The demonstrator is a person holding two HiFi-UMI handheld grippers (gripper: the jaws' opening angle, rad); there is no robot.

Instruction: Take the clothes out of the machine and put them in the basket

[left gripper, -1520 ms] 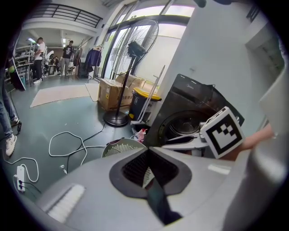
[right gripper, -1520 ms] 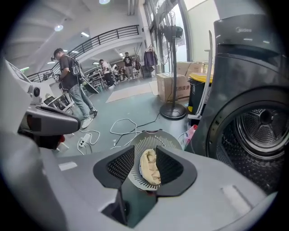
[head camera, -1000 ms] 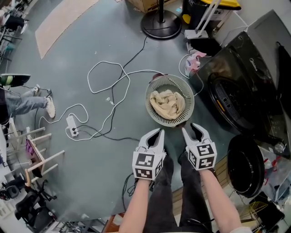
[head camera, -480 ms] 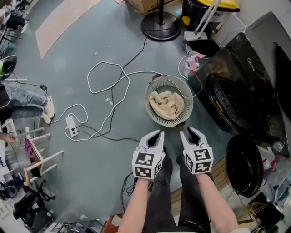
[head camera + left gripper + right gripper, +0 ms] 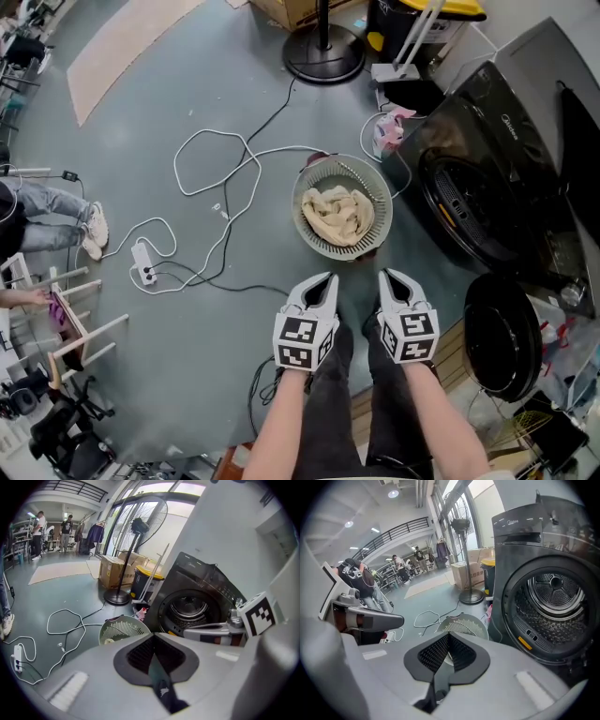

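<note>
A round slatted basket [image 5: 379, 192] stands on the grey floor with cream clothes [image 5: 337, 214] in it. To its right is the dark washing machine [image 5: 525, 141], its drum [image 5: 467, 214] open and, in the right gripper view, showing no clothes [image 5: 553, 605]. My left gripper [image 5: 328, 278] hovers just in front of the basket, jaws together on nothing. My right gripper [image 5: 387, 276], beside it, has just been closing and is shut with nothing between its jaws. The basket [image 5: 123, 629] [image 5: 461, 624] lies ahead of both.
The machine's round door [image 5: 503, 336] hangs open at lower right. White cables [image 5: 216, 169] and a power strip [image 5: 143, 262] trail across the floor to the left. A fan base [image 5: 323, 52], a yellow-lidded bin [image 5: 412, 19] and a pink item [image 5: 386, 131] sit behind the basket. A person's legs [image 5: 47, 214] are at far left.
The right gripper's jaws have closed from spread to shut, with nothing in them. The left gripper looks the same. The person's legs at far left have shifted.
</note>
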